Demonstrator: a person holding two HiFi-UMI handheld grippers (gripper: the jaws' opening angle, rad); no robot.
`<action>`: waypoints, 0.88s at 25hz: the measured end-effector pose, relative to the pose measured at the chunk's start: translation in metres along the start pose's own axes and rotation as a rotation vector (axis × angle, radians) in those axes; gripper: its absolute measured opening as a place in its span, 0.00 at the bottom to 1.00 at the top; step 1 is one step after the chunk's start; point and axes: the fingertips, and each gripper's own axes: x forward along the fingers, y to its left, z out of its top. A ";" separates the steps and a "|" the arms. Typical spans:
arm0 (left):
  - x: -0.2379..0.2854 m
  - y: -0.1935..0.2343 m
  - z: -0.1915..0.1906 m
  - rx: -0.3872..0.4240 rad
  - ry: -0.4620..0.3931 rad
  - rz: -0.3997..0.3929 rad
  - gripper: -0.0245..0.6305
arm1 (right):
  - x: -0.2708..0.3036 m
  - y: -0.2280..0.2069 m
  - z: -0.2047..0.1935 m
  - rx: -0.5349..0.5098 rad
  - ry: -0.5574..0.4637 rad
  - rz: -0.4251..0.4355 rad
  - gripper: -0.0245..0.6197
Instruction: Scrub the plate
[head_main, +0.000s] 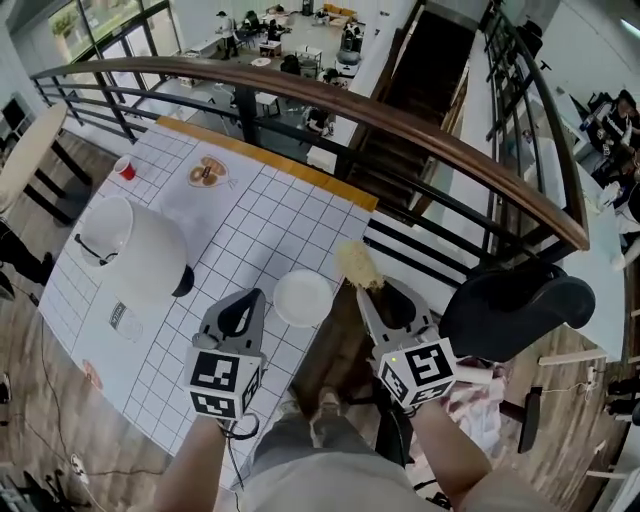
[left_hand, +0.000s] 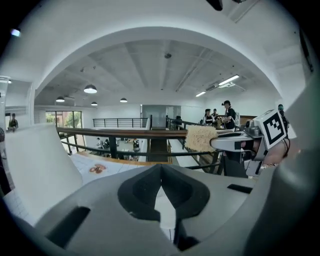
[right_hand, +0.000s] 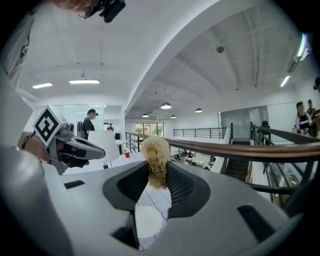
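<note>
Near the edge of the gridded bench (head_main: 270, 220): a white plate (head_main: 303, 297), bare. Right hand-held gripper (head_main: 362, 288) clamped on a straw-coloured scrubber (head_main: 357, 264), just beside the plate's rim. Left hand-held gripper (head_main: 252, 298) pressed together on nothing. Farther off: small dish (head_main: 208, 173) holding brown food, red cup (head_main: 126, 169), contents unclear.

Worktop (head_main: 250, 215): white, ruled with a thin dark grid, edged in orange-brown. Plate (head_main: 302, 297): plain white. Scrubber (head_main: 358, 264): straw-yellow. Red cup (head_main: 126, 169) noted at 10 o'clock. Left hand-held gripper (head_main: 252, 297) and right hand-held gripper (head_main: 365, 292): grey shells, black pads, black-and-white square markers.
</note>
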 end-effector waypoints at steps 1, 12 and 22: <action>-0.011 -0.002 0.018 0.014 -0.046 0.009 0.06 | -0.007 0.004 0.016 -0.012 -0.030 0.011 0.21; -0.130 -0.038 0.142 0.124 -0.340 0.049 0.06 | -0.092 0.057 0.132 -0.065 -0.273 0.104 0.21; -0.180 -0.064 0.144 0.118 -0.463 0.044 0.06 | -0.130 0.103 0.148 -0.089 -0.300 0.169 0.21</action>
